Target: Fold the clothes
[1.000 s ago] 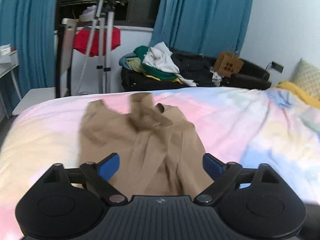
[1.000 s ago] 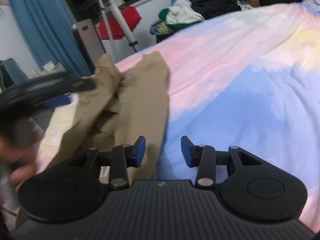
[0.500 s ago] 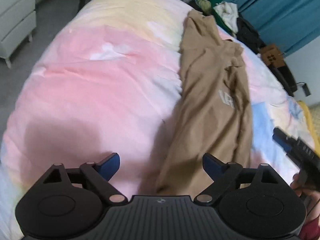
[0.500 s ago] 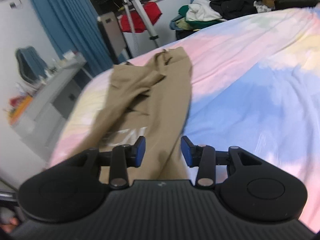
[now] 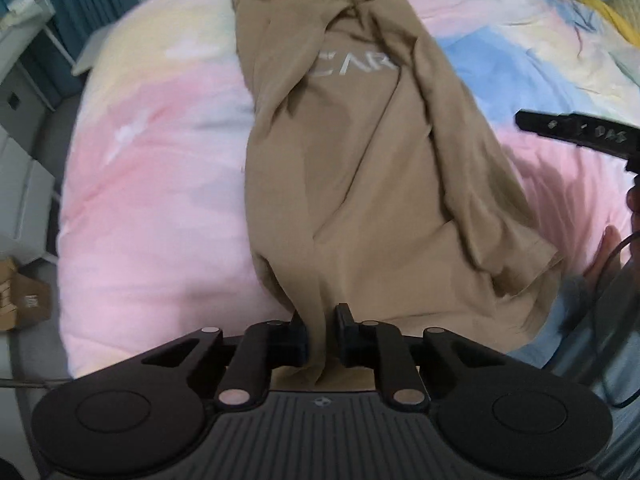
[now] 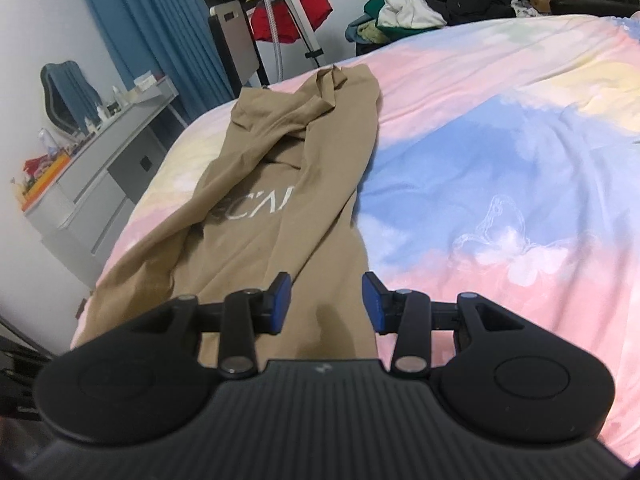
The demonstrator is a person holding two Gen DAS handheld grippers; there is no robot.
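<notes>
Two grippers are in your hands over the bed (image 5: 160, 208), and only one has cloth in it. Your left gripper (image 5: 320, 334) has its fingers (image 5: 298, 340) pressed together on a gathered fold at the near hem of the tan shirt (image 5: 352, 168); the cloth rises from the near edge of the bed into the pinch. From there the shirt runs lengthwise away from you toward the far edge, bunched along both long sides, with pale lettering (image 5: 352, 66) showing on its chest. On the right of that view, the dark tip of your right gripper (image 5: 576, 134) hovers above the quilt, just beside the shirt's right side.

Your right gripper (image 6: 326, 306) has its blue-padded fingers (image 6: 279, 300) spread apart, holding nothing. They sit above the near right part of the shirt (image 6: 280, 184); whether the pads touch the cloth you cannot tell. The quilt (image 6: 500, 184) to the right of the shirt is pink and blue. Left of the bed stands a grey desk (image 6: 100, 168), and beyond the far edge lies a pile of clothes (image 6: 404, 12).
</notes>
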